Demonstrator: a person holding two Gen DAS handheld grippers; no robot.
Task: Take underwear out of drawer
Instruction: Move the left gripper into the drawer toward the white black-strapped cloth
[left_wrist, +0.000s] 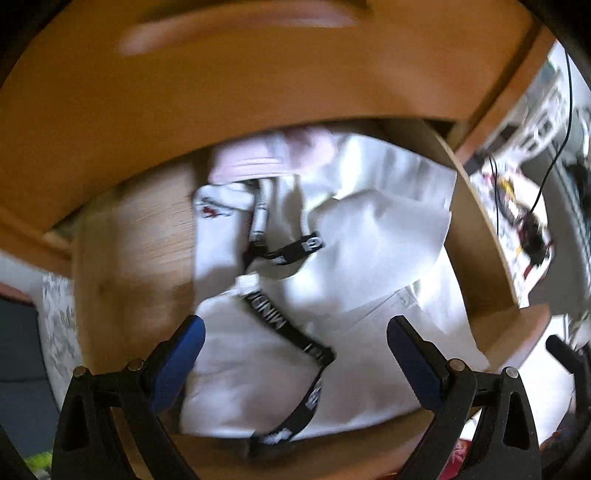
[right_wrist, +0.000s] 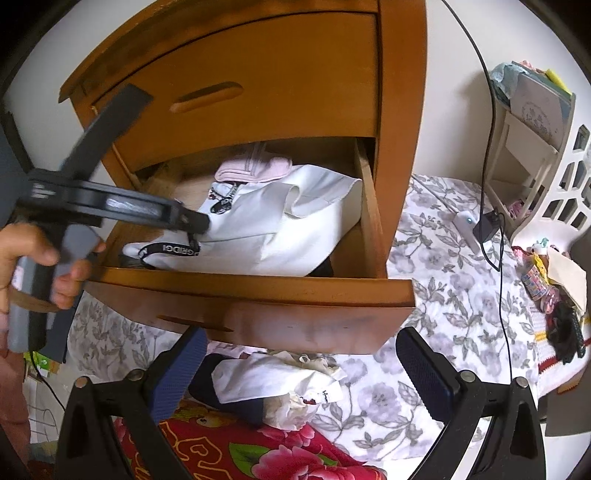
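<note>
The wooden drawer (right_wrist: 258, 291) stands pulled open. Inside lies white underwear (right_wrist: 258, 229) with a black lettered waistband (right_wrist: 170, 249), and a pink garment (right_wrist: 255, 168) sits at the back. A hand holds my left gripper (right_wrist: 197, 227), whose tip reaches into the drawer at the waistband. In the blurred left wrist view, the left gripper (left_wrist: 295, 332) is open, its blue pads (left_wrist: 181, 354) spread wide just over the white underwear (left_wrist: 251, 369) and waistband (left_wrist: 280, 325). My right gripper (right_wrist: 303, 362) hangs open and holds nothing, in front of and below the drawer front.
The upper drawer (right_wrist: 258, 85) is closed. Below the right gripper lies a pile of white and navy clothes (right_wrist: 280, 384) on a red floral blanket (right_wrist: 240, 454). A flowered sheet (right_wrist: 443, 295) spreads to the right, with a black cable and adapter (right_wrist: 487, 225) and a white basket (right_wrist: 554, 177).
</note>
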